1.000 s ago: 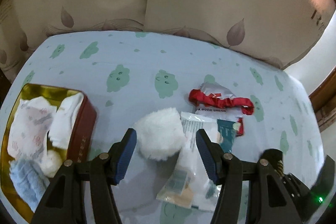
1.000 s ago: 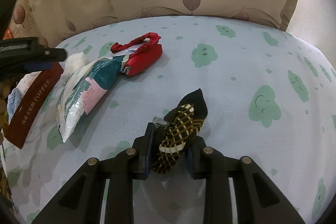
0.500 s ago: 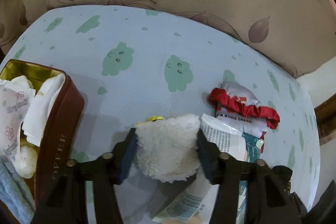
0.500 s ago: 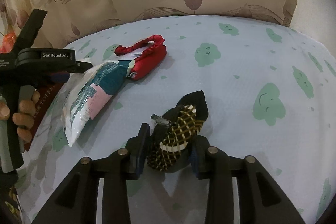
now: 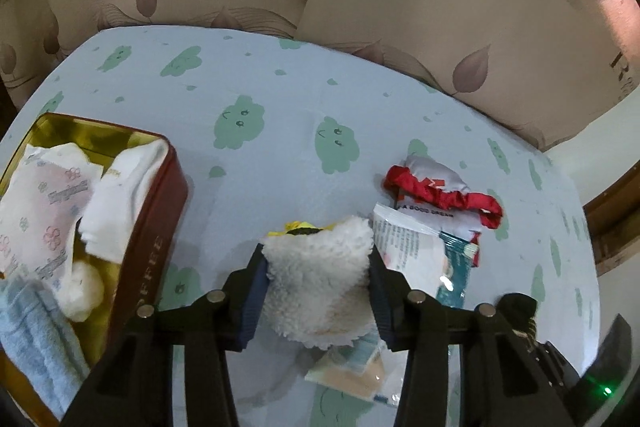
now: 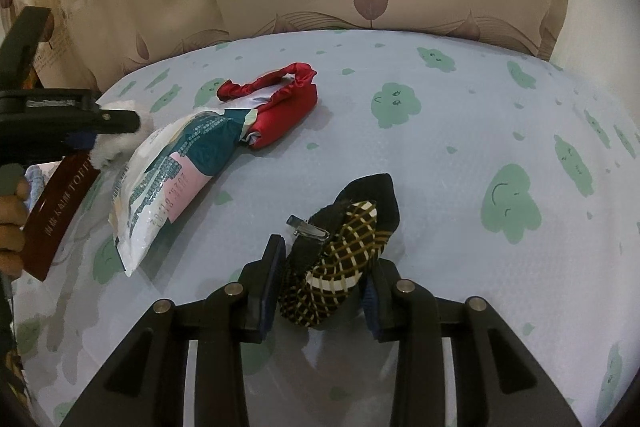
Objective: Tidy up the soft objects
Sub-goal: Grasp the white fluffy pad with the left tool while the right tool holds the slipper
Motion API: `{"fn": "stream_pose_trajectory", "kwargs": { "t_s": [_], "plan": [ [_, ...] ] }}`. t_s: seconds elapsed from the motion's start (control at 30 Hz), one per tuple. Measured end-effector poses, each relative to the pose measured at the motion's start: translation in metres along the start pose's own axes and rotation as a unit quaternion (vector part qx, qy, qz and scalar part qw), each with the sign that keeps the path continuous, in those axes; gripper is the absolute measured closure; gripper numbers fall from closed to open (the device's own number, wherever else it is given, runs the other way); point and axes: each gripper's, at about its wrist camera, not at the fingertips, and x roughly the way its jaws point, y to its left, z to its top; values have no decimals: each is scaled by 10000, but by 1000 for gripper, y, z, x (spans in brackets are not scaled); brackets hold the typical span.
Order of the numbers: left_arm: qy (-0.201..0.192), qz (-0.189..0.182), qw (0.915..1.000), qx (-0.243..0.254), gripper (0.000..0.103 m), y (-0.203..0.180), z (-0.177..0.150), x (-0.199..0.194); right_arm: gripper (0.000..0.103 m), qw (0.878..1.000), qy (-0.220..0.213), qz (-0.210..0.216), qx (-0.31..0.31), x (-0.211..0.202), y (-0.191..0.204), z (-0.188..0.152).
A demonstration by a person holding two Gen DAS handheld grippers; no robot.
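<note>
Fleece pad (image 5: 318, 281) clamped in left fingers (image 5: 256, 291); checked hair-clip bow (image 6: 336, 267) in right fingers (image 6: 270, 287); tin (image 5: 150, 255) lettered "TOFFEE".

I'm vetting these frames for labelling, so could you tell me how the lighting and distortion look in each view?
Left wrist view: dim, heavy fisheye bending of the bedsheet, pink glare top right, soft shadow under the fluffy white pouch. Right wrist view: equally dim and curved, left tool blurred, patterned hair clip reasonably sharp.
</note>
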Motion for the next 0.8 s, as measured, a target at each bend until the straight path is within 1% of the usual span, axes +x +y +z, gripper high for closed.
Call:
{"fn": "stream_pose_trajectory", "kwargs": {
  "t_s": [0.37, 0.5, 0.8],
  "plan": [
    [-15, 171, 9996, 228, 57, 2, -10, -27, 70, 10000, 10, -44, -38, 0, 1, 0],
    [-106, 270, 9990, 348, 57, 3, -13, -40, 69, 10000, 10, -41, -37, 0, 1, -1],
    [-153, 378, 9983, 418, 57, 10, -19, -59, 69, 10000, 10, -42, -33, 0, 1, 0]
  ]
}}
